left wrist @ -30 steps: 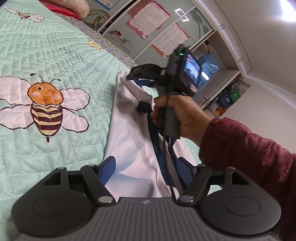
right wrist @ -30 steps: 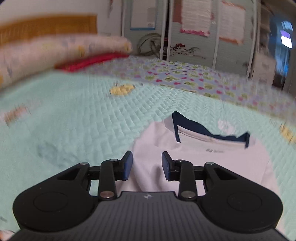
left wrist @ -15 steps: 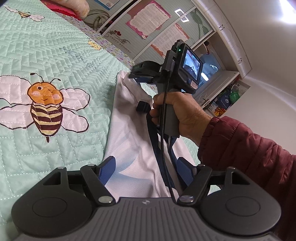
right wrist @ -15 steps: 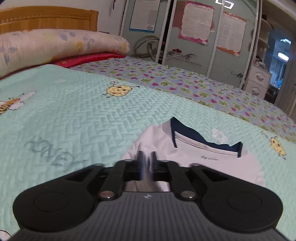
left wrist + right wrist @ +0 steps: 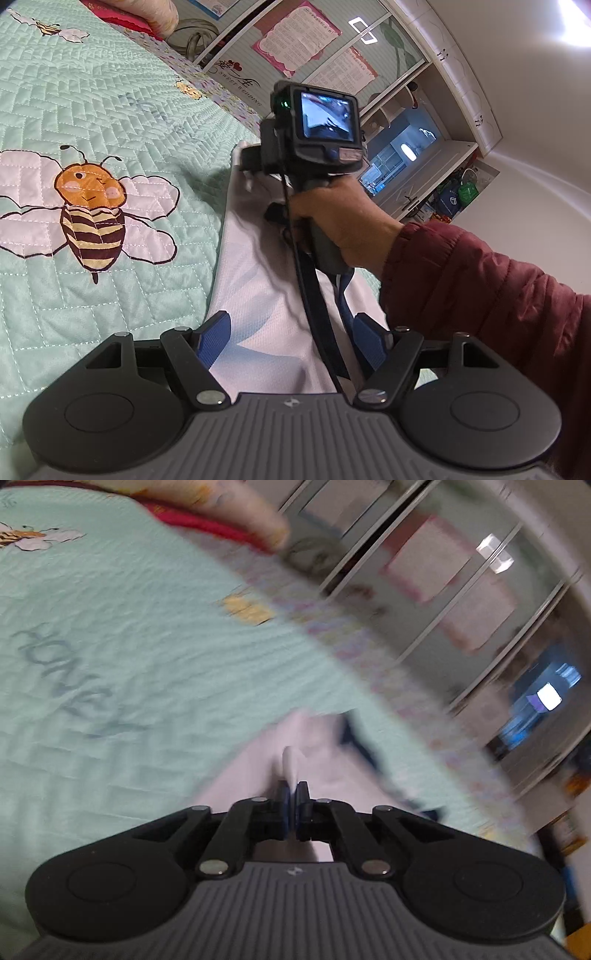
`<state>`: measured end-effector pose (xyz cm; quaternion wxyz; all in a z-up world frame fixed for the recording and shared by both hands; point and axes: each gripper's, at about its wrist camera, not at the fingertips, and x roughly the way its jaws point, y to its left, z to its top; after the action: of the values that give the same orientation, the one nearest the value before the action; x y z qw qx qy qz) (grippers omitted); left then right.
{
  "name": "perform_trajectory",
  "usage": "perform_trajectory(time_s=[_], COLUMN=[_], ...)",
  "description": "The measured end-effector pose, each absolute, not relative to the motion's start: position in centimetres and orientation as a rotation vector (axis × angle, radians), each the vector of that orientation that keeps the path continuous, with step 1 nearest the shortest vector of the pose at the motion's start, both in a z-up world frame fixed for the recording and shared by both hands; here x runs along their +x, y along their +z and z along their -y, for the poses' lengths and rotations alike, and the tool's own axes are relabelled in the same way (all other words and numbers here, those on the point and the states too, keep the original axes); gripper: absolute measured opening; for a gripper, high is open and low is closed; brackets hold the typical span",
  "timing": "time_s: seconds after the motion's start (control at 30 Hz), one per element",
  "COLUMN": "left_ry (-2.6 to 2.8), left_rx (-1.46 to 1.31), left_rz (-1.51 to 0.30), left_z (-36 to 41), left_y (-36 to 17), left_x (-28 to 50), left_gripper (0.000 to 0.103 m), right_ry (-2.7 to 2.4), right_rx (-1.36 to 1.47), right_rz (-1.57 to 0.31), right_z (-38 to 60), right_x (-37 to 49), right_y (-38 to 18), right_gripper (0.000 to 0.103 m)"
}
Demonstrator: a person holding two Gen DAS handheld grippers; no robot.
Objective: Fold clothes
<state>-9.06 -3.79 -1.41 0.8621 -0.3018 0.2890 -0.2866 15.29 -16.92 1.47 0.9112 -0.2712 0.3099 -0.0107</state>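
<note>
A white shirt with navy trim lies lengthwise on the mint quilted bedspread. My left gripper is open over the shirt's near end, its blue pads on either side of the cloth. In the left wrist view a hand in a dark red sleeve holds the right gripper at the shirt's far end. In the blurred right wrist view my right gripper is shut on a pinched fold of the white shirt, lifted off the bed. The navy collar shows just beyond.
A bee picture is stitched into the quilt left of the shirt. Pillows and a red cloth lie at the bed's head. A wardrobe with pink posters stands beyond the bed.
The right gripper went from open to shut on the shirt's far end, then lifted and tilted, blurring its view. The left gripper stayed open in place.
</note>
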Motion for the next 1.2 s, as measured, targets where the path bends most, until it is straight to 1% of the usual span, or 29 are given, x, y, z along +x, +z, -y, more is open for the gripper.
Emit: perform_trajectory(time_s=[0.03,0.1,0.13,0.17,0.27,0.3,0.5,0.6,0.7,0.8,0.83,0.87,0.93,0.97,1.07,1.2], left_ry=[-0.602,-0.602,-0.602,-0.602,-0.602,-0.602,-0.601,-0.601,-0.6,-0.6,-0.599,-0.599,-0.601,-0.601,-0.603,-0.604], left_rx=[-0.634,-0.636,-0.635,-0.635,-0.634,-0.634,-0.632,-0.631,-0.629,-0.629,-0.629,-0.629,-0.629,-0.629,-0.633,-0.635], left_rz=[-0.606,-0.606,-0.607,-0.607,-0.607,-0.607,-0.607,-0.606,-0.606,-0.606,-0.606,-0.607,-0.606,-0.606,-0.605,-0.604], left_z=[3.8,3.8,3.8,3.8,3.8,3.8,3.9,3.9,3.9,4.0,4.0,4.0,4.0,4.0,3.9,3.9], left_y=[-1.4,-1.4,-1.4,-1.4,-1.4,-1.4,-1.4,-1.4,-1.5,-1.4,-1.4,-1.4,-1.4,-1.4,-1.4,-1.4], left_x=[-9.1,-9.1,-9.1,-9.1,-9.1,-9.1,-9.1,-9.0,-9.0,-9.0,-9.0,-9.0,-9.0,-9.0,-8.9,-8.9], left_gripper=[0.076,0.076,0.076,0.076,0.076,0.076,0.076,0.076,0.076,0.076,0.076,0.076,0.077,0.077,0.077,0.077], right_ry=[-0.013,0.004,0.013,0.021,0.02,0.025,0.085,0.118,0.105,0.113,0.116,0.119,0.138,0.157,0.2,0.245], right_rx=[-0.515,-0.359,-0.273,-0.187,0.09,0.133,0.21,0.035,-0.021,0.107,0.15,0.193,0.235,0.154,-0.208,-0.666], right_rz=[-0.643,-0.638,-0.633,-0.627,-0.588,-0.582,-0.584,-0.569,-0.515,-0.502,-0.504,-0.507,-0.52,-0.525,-0.506,-0.464], right_z=[17.1,19.0,20.2,21.4,26.2,27.1,29.2,26.7,25.1,25.8,26.2,26.6,27.0,26.3,22.9,19.2], right_x=[15.4,14.9,14.6,14.3,11.5,10.5,4.6,3.0,2.2,2.9,2.9,3.0,3.1,2.7,1.0,-1.2], right_y=[1.8,3.5,4.4,5.4,7.9,8.2,7.2,6.2,5.7,6.0,6.1,6.2,6.3,6.1,5.3,3.2], right_gripper=[0.006,0.024,0.04,0.043,0.044,0.044,0.043,0.044,0.044,0.043,0.041,0.033,0.033,0.033,0.033,0.036])
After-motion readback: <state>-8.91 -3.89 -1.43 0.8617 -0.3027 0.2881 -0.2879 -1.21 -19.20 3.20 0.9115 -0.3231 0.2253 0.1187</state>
